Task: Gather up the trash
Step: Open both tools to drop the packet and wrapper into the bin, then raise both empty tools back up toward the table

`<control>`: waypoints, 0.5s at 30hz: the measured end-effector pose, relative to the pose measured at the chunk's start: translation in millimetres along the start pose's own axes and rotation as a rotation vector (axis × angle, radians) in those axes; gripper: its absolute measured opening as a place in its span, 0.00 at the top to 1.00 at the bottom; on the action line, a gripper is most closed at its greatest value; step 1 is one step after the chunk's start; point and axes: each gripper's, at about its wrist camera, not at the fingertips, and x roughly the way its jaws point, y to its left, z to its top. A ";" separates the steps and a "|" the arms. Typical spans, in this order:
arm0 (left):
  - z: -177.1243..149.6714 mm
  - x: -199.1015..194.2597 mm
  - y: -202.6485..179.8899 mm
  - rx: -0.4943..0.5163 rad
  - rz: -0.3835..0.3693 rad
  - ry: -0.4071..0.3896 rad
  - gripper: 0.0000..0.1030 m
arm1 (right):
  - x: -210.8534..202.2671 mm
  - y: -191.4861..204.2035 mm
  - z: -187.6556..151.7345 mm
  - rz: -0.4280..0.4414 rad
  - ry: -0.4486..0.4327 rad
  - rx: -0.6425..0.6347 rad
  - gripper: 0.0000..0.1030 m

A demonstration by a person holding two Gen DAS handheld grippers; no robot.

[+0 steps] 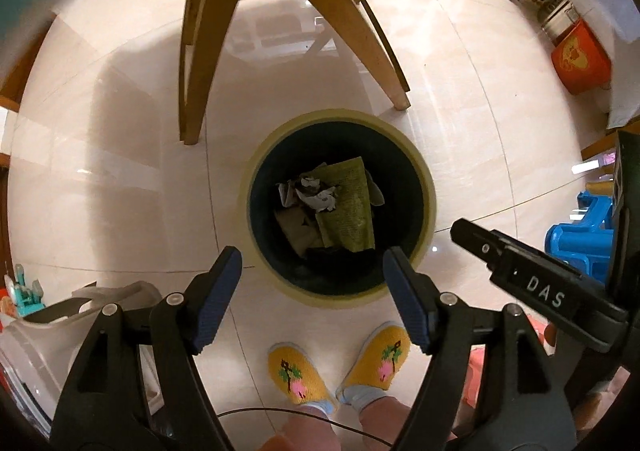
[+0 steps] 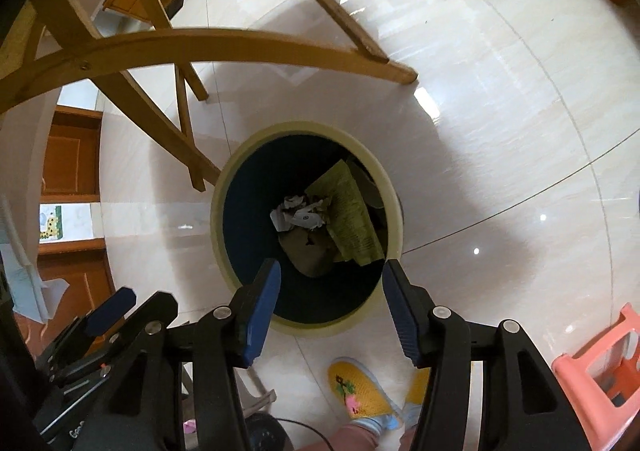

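In the bin (image 1: 420, 167), seemingly crumpled wrappers (image 1: 346, 203)

Two handheld grippers, the left gripper (image 1: 312, 291) and the right gripper (image 2: 330, 305), are black plastic clamps with ribbed blue pads (image 1: 218, 293) and round silver screws (image 1: 175, 298) at the pivots. White letters "DAS" (image 1: 546, 293) mark one black body. The person wears yellow slippers (image 1: 298, 375) embroidered with pink flowers, light blue socks and pink trousers.

White letters "DAS" stand on the right tongs (image 1: 464, 233).

glossy tiled floor (image 1: 120, 171) under bin (image 1: 422, 187)
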 end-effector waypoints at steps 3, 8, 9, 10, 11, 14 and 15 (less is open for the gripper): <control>-7.3 -25.6 -0.9 -0.005 0.001 0.000 0.31 | -27.1 6.8 -7.6 -0.013 -0.027 -0.002 0.47; -15.7 -87.3 -2.3 0.002 -0.005 -0.029 0.31 | -85.5 26.0 -24.4 -0.026 -0.048 -0.022 0.47; -16.3 -105.9 -1.9 0.002 -0.006 -0.043 0.31 | -95.4 29.2 -26.9 -0.026 -0.048 -0.025 0.47; -16.8 -118.6 -2.0 0.002 -0.006 -0.050 0.31 | -111.8 35.3 -31.1 -0.027 -0.044 -0.028 0.47; -16.6 -134.3 -1.5 -0.001 -0.006 -0.058 0.31 | -122.7 39.4 -34.5 -0.028 -0.041 -0.029 0.47; -13.6 -182.6 1.5 -0.015 -0.015 -0.084 0.31 | -161.5 53.4 -44.3 -0.032 -0.034 -0.039 0.47; -12.2 -203.1 3.4 -0.023 -0.014 -0.098 0.31 | -177.0 60.1 -47.9 -0.039 -0.035 -0.048 0.47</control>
